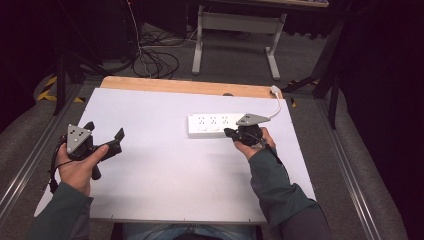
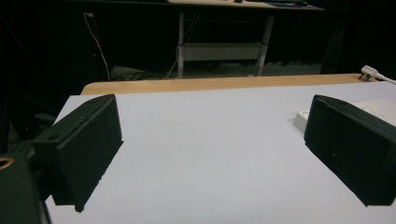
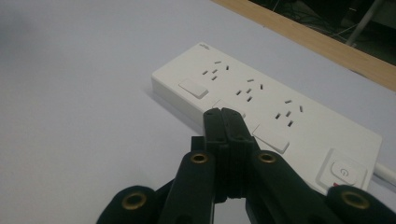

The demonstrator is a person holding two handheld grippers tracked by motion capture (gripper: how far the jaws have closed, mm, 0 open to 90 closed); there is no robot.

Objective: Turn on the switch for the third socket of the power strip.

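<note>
The white power strip [image 1: 216,125] lies flat on the desk [image 1: 165,190], toward its far right part, long side running parallel to the wooden far edge [image 1: 190,86]. It carries three socket groups, each with a rocker switch [image 3: 193,87] on its near side, and a round power button [image 3: 344,171] at the right end, where its white cable [image 1: 276,107] curves off to a plug [image 1: 275,89] at the desk's far right corner.

Your right tool [image 1: 231,132] sits at the strip's near edge, close to its right end. Its jaws are pressed together with nothing between them, and the tips rest over the middle switch; whether they touch it is hard to tell.

Your left tool [image 1: 106,134] is well away from the strip, above the desk's left side, with its jaws spread wide apart and empty. From its own camera, the strip's left end [image 2: 302,119] peeks out beside the right-hand jaw.
</note>
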